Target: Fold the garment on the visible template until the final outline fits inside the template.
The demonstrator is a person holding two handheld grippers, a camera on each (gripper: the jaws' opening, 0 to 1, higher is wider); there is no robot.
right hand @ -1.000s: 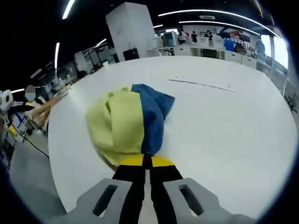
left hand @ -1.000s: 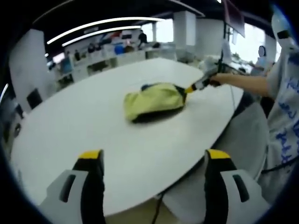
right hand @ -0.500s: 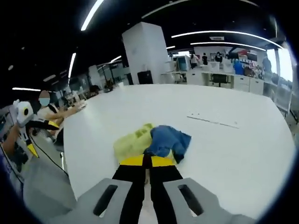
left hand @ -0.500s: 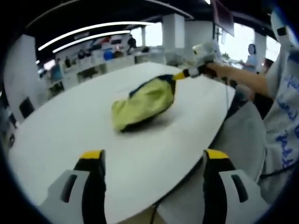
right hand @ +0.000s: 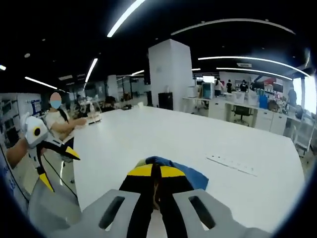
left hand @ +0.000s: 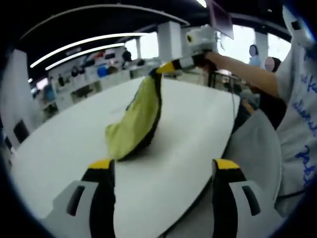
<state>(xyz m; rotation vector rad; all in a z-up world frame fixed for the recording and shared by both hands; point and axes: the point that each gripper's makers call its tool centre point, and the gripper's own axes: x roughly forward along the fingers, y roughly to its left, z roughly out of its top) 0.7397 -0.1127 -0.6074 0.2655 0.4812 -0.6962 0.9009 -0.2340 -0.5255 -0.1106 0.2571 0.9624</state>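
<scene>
Hanging from the right gripper (left hand: 159, 68), the garment (left hand: 132, 123) is lifted by one end above the white table (left hand: 59, 153), and its lower end touches the table top, as the left gripper view shows. That gripper has its jaws closed together on the upper edge of the cloth, and a person's hand (left hand: 210, 56) holds it near the far edge of the table. The garment is yellow-green on the outside with a dark blue side that shows along its edge. In the right gripper view the two black jaws with yellow tips meet with no gap at the right gripper (right hand: 156, 171), and blue and yellow cloth (right hand: 185, 175) shows just behind them, above the table (right hand: 148, 139). Close to the near edge of the table, the left gripper (left hand: 161, 166) has its jaws wide apart and nothing is between them; it is well apart from the garment. The same left gripper (right hand: 58, 166) appears beside the left edge of the table in the right gripper view, held in a hand, with jaws spread. A thin marked line (right hand: 231, 164) lies on the table to the right of the cloth. I cannot tell whether it is part of the template.
</scene>
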